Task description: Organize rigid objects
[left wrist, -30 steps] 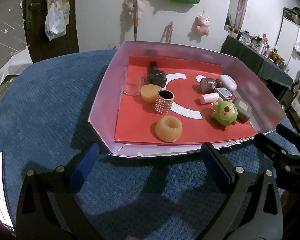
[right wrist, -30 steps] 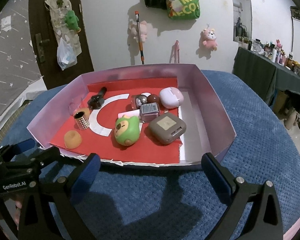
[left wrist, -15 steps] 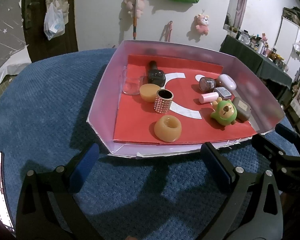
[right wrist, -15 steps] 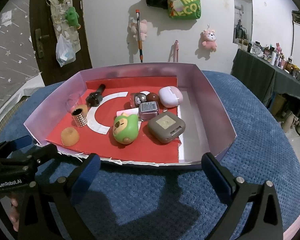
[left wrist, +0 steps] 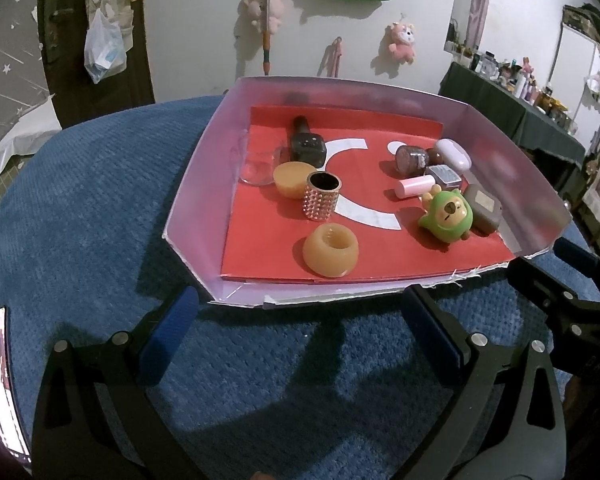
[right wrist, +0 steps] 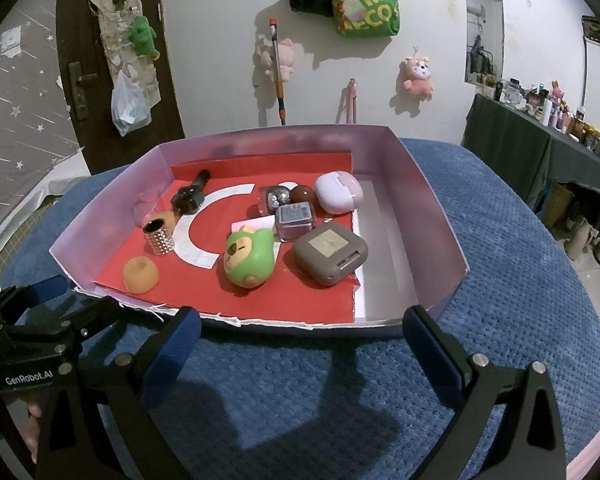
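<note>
The left claw (left wrist: 296, 320) stood spread wide and empty over the blue quilted desk (left wrist: 80, 208), its blue pads just short of the near torn rim of the pink tray (left wrist: 196, 184); the right claw (right wrist: 300, 336) hung likewise open and holding nothing, at the same near rim further right. Just beyond the left claw, on the tray's red liner, lay the orange ring-shaped piece (left wrist: 331, 249), and ahead of the right claw sat the green animal figure (right wrist: 249, 258) with the grey-brown square case (right wrist: 331, 249) close at its right side. Further on from the left claw stood the studded gold cylinder (left wrist: 321, 197) upright, touching or nearly touching an orange puck (left wrist: 295, 178), with a clear glass cup (left wrist: 257, 163) beside the left wall. Past these lay the black bottle (left wrist: 306, 145), and to the right a crowded cluster: a small pink tube (left wrist: 415, 186), a clear square bottle (right wrist: 295, 221), two dark round pieces hard to make out, and the white-pink pod (right wrist: 339, 192). At the lower left edge of the left wrist view, a lit phone screen (left wrist: 2, 376) was cut off.
</note>
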Demonstrator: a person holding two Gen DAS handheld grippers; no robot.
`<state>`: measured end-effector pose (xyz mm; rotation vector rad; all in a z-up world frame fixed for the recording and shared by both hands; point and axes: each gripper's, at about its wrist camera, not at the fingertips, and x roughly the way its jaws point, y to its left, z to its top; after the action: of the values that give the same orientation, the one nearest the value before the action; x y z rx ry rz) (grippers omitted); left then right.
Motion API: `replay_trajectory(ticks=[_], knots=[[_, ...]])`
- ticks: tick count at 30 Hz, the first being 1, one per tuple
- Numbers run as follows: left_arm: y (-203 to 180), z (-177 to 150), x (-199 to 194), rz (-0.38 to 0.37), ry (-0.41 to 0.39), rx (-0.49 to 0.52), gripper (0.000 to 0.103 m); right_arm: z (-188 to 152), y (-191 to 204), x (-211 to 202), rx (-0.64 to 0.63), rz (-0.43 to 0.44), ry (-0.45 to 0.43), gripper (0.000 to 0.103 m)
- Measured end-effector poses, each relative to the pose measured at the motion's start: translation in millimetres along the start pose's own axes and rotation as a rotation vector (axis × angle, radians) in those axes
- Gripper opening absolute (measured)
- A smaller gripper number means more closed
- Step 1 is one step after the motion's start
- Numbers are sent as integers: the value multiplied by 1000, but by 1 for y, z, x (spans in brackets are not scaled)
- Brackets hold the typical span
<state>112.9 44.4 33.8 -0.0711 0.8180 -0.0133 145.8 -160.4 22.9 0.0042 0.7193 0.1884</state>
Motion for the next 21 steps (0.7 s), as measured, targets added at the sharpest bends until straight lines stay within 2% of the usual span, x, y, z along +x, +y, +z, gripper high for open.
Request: replay_trajectory(ticks=[11, 21], knots=[[0, 0, -2, 0, -12, -8, 103, 0, -2, -2, 12, 11, -8, 103], [4, -8, -20, -29, -26, -33, 103, -2, -7, -32, 21, 38, -35, 103]])
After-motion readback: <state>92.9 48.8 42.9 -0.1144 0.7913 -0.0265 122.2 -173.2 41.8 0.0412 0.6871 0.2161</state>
